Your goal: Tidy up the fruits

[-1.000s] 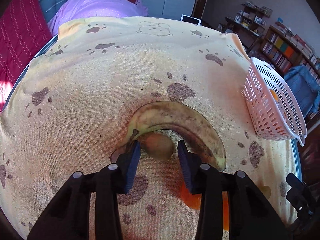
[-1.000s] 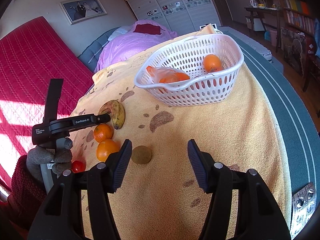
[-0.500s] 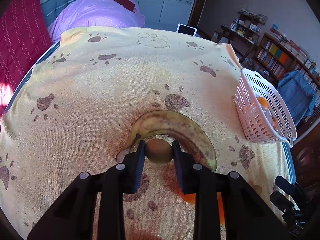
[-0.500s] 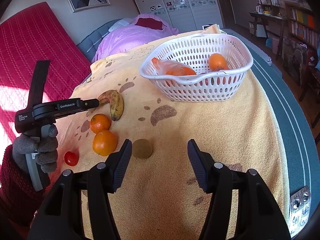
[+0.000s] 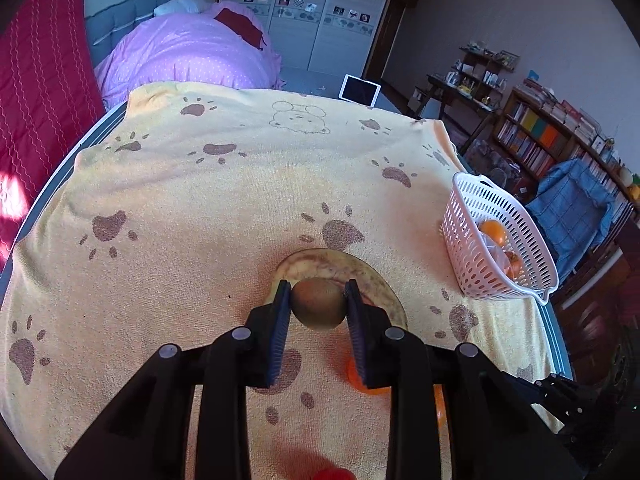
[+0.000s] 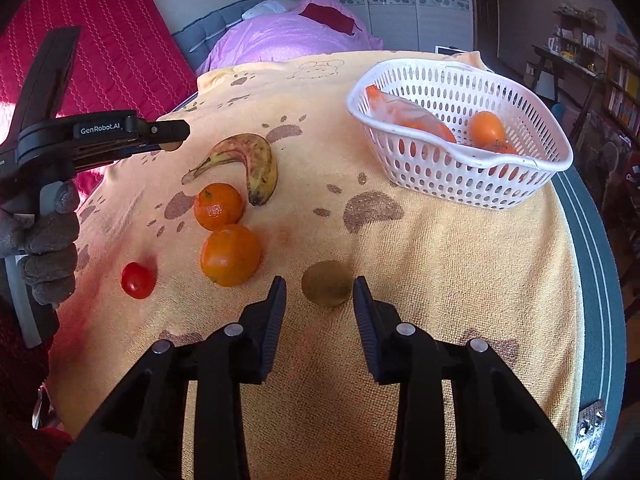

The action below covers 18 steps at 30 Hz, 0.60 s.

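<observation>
Perforated glossy plastic basket [image 6: 460, 176] on rough terry-cloth towel [image 6: 440, 280]; matt fuzzy kiwi [image 5: 318, 306].

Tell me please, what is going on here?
A person is sorting fruit on a yellow paw-print towel. The left hand-held gripper is shut on a brown fuzzy kiwi. The right hand-held gripper has just been closing its jaws around a second brown kiwi, not yet pinched. A spotted yellow banana, two round oranges and a small red tomato wait on the towel; the white perforated plastic basket already holds other oranges.
</observation>
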Tool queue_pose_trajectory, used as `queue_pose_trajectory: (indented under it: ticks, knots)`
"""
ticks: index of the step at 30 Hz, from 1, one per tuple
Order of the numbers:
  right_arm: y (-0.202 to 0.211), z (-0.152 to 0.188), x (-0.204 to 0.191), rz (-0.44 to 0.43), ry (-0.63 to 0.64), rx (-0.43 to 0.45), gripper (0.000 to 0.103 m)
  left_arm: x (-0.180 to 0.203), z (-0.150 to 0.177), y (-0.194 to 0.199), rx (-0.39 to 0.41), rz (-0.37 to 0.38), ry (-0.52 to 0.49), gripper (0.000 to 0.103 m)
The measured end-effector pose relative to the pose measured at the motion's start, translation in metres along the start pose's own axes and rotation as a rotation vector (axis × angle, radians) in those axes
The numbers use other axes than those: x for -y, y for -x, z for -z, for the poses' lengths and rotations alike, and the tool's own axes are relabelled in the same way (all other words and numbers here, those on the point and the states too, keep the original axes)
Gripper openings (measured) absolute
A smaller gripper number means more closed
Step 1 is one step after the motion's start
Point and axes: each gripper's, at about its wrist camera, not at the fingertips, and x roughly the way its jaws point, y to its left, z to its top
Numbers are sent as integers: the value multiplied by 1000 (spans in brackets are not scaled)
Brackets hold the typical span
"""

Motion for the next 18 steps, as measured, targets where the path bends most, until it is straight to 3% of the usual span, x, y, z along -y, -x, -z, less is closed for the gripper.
queue_pose_trajectory:
  ticks: [10, 18]
  knots:
    - [-15, -5, 6, 3, -32, -50, 32, -2, 1, 4, 15, 35, 7, 28]
    - [-2, -5, 8, -16, -61, -5, 29, 0, 2, 4, 16, 45, 2, 28]
